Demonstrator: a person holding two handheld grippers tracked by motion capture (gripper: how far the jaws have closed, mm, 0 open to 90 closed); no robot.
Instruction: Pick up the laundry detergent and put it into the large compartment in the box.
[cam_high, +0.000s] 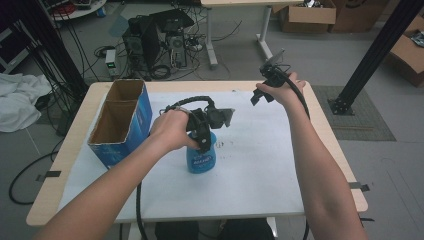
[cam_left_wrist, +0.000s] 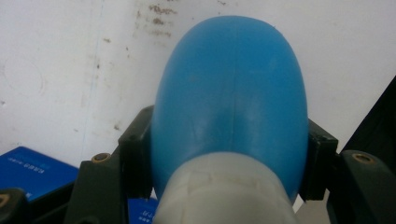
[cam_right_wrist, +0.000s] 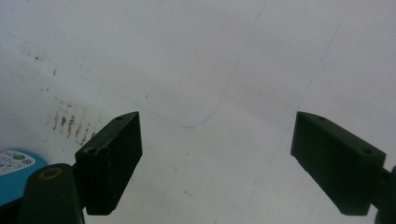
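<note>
left gripper (cam_high: 204, 142) clamps blue bottle (cam_left_wrist: 231, 100) | bottle's cap end cropped | right gripper (cam_right_wrist: 217, 158) agape

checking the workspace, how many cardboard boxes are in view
4: an open blue-sided box on the table's left, and three on the floor beyond the table at upper right. More may be hidden.

The bottle (cam_high: 201, 157) stands mid-table (cam_high: 325, 150), right of the box (cam_high: 120, 122), clamped between the left gripper's (cam_high: 204, 145) jaws.
</note>
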